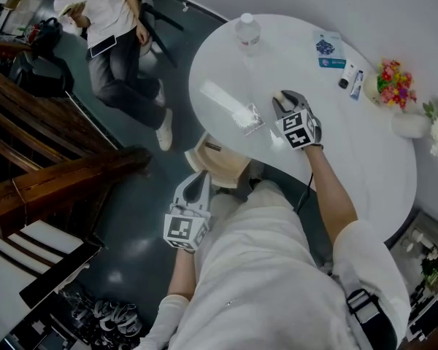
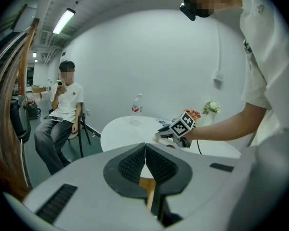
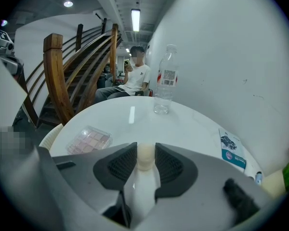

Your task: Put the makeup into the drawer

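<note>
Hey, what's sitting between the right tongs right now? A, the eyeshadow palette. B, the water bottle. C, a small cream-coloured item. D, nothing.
C: the right gripper view shows a small cream-coloured item between the pads of the right tongs, while the eyeshadow palette and water bottle sit apart on the table.

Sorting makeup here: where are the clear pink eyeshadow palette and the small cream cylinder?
clear pink eyeshadow palette (image 3: 90,139): right gripper view, lid centre.
small cream cylinder (image 3: 145,157): right gripper view, rounded top.

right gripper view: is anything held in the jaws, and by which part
A small cream-coloured rounded makeup piece, pinched by its sides between the pads of the right gripper.
</note>
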